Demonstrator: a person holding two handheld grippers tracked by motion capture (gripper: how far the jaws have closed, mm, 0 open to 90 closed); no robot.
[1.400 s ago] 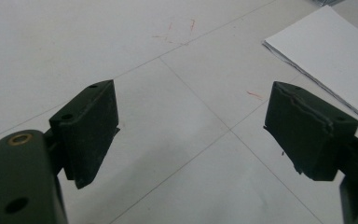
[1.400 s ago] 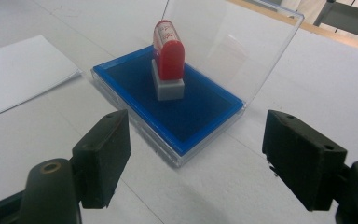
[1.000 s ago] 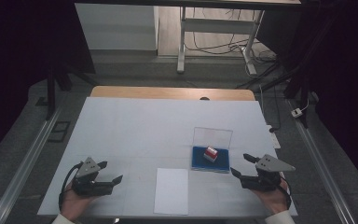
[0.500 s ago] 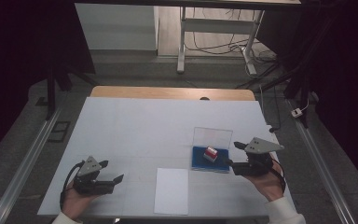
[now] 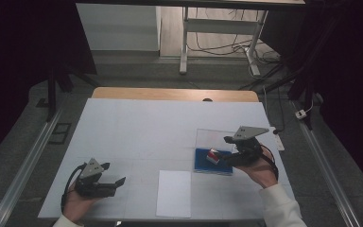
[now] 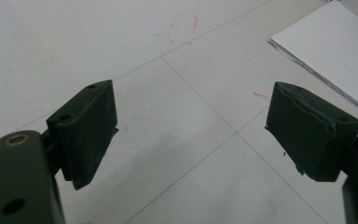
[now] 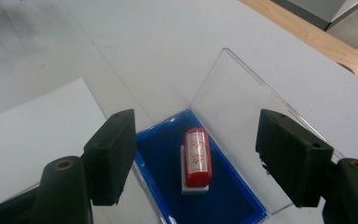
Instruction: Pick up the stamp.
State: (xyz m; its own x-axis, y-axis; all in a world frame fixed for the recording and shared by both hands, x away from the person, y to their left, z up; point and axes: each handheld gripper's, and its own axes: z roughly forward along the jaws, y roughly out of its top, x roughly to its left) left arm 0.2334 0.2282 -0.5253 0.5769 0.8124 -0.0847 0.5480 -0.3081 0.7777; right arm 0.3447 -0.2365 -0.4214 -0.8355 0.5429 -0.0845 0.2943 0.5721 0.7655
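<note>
A red cylindrical stamp [image 5: 212, 156] lies on its side on a small grey base inside a blue-lined case [image 5: 200, 162], whose clear lid [image 5: 211, 137] stands up behind it. My right gripper [image 5: 225, 152] hovers just right of the case, jaws open and pointing at the stamp. In the right gripper view the stamp [image 7: 196, 156] lies between and beyond the open jaws of the right gripper [image 7: 203, 157], untouched. My left gripper [image 5: 116, 174] rests open at the table's front left, over bare white surface [image 6: 191, 130].
A white sheet of paper [image 5: 174, 193] lies at the front middle, left of the case [image 7: 163, 158]. The white table cover [image 5: 142, 127] reaches to a wooden strip [image 5: 170, 93] at the far edge. A floor and desk legs lie beyond.
The right gripper has risen from the front right of the table and moved forward to the case, its jaws now framing the stamp. The left gripper has stayed put.
</note>
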